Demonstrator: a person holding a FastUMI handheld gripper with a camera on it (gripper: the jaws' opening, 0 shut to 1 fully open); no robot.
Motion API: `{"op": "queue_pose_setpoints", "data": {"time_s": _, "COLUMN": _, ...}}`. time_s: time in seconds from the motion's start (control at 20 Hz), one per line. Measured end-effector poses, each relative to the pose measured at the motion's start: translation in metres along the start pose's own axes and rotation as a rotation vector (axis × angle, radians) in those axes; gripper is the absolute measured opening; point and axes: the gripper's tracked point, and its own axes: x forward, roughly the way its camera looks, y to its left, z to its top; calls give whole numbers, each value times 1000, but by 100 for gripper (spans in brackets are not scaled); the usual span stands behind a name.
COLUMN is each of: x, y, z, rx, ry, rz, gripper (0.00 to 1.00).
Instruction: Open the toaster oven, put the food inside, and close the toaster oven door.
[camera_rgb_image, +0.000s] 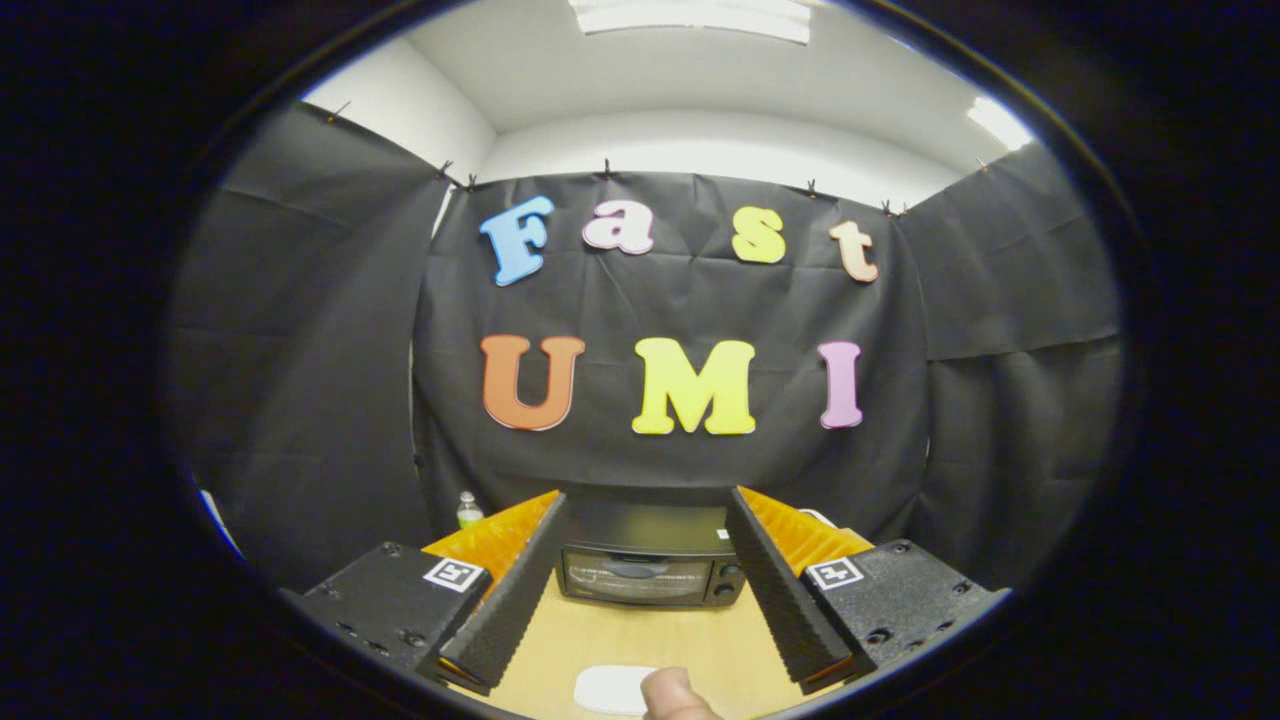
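hand-held gripper spread wide, toaster oven (door closed) beyond its fingers.

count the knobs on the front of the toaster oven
2 knobs, stacked on the right side of the toaster oven front: one upper, one lower. The open tongs frame the oven; a fingertip may hide more.

White plate and food cut off below.
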Motion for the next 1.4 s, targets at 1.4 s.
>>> {"op": "queue_pose_setpoints", "data": {"time_s": 1.4, "x": -59, "y": -61, "z": -39, "rx": 61, "ry": 19, "rz": -44, "gripper": 100}}
